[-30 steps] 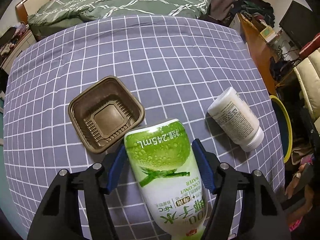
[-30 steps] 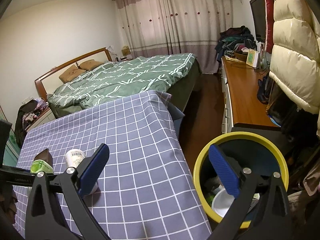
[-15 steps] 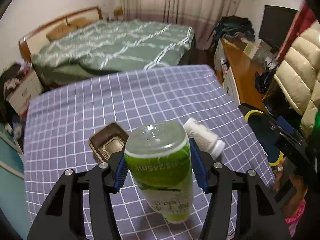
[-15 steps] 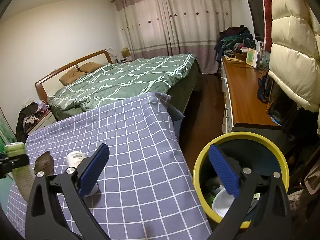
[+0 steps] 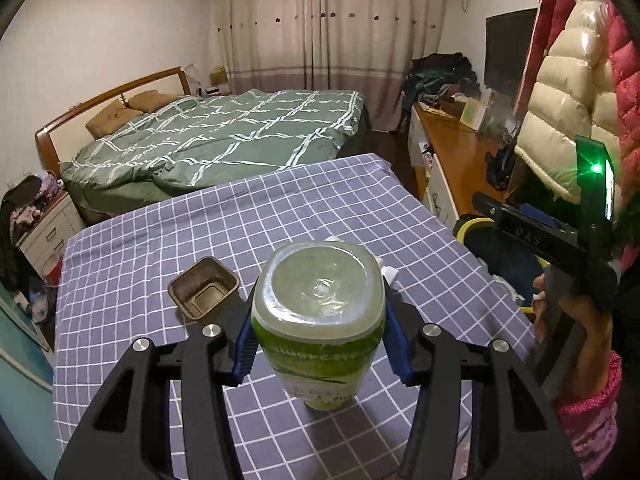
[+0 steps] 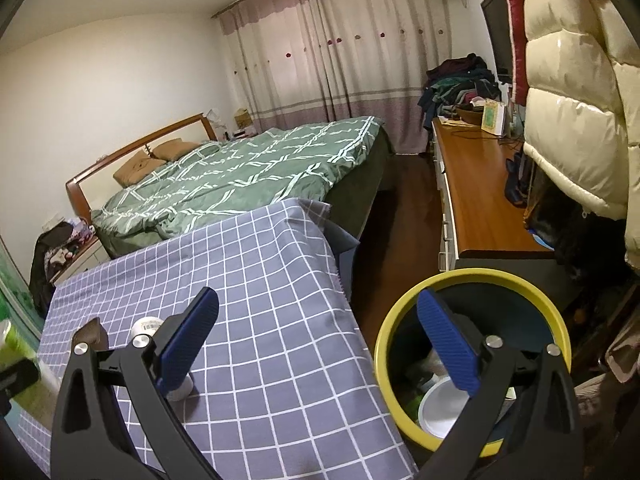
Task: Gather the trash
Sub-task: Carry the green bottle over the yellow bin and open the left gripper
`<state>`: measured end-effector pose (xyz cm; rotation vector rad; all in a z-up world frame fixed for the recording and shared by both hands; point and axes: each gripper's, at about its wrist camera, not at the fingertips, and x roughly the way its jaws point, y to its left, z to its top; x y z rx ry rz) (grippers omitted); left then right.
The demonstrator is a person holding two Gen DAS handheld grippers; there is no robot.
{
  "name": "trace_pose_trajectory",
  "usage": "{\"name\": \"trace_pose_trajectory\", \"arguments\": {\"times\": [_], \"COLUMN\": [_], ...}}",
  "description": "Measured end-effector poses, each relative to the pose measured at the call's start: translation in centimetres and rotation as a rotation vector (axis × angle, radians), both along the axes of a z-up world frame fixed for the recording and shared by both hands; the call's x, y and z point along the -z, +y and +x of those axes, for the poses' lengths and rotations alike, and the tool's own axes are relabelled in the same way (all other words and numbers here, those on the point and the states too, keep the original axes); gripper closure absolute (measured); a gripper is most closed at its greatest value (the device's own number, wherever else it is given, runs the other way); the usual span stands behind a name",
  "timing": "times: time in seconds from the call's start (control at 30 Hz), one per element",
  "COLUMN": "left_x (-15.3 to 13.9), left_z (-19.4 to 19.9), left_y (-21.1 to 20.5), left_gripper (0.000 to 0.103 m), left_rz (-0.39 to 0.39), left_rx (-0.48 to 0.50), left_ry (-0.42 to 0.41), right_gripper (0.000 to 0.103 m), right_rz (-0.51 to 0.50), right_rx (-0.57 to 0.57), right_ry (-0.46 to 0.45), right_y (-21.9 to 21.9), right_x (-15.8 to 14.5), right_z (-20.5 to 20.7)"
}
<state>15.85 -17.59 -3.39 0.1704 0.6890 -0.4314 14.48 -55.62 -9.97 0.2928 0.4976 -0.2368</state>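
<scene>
Bedroom w/ white walls, pink-beige curtains drawn. Bed w/ green checked duvet, wood headboard. Dark wood floor, long wood dresser at right, clothes pile on far end.

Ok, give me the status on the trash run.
Done: some trash, a white bowl among it, already lies in the bin. In hand: the left gripper holds the green bottle lifted off the table; the right gripper is open and empty. Left: white bottle and brown tray.
</scene>
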Motion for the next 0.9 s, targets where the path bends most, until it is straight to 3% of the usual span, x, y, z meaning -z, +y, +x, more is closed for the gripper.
{"name": "trace_pose_trajectory", "arguments": {"times": [0.2,0.43,0.67,0.9], "left_x": [-1.3,-3.6,-3.7,-0.8], "left_z": [-0.9,-1.5,-1.2,-0.2], "left_y": [-0.8,-3.9,-12.6,-23.8], "left_gripper": [0.051,0.051,0.051,0.051], "left_rz": [0.008,-0.018,-0.037,-0.034], "left_rx": [0.031,0.125,0.294,0.446], "left_ry": [-0.035,-0.049,-0.016,0.088], "right_gripper": [0.008,0.008,0.008,0.008], "right_rz": [0.032,-0.045,-0.118,-0.12], "right_rx": [0.004,0.044,0.162,0.266], "right_ry": [-0.021,-0.082,-0.071,-0.048], "right_y": [-1.4,-3.5,-7.4,-11.1], "right_x": [-1.1,-3.2,-3.7,-2.5], "right_z": [-1.6,-7.7,-14.3,-18.2]}}
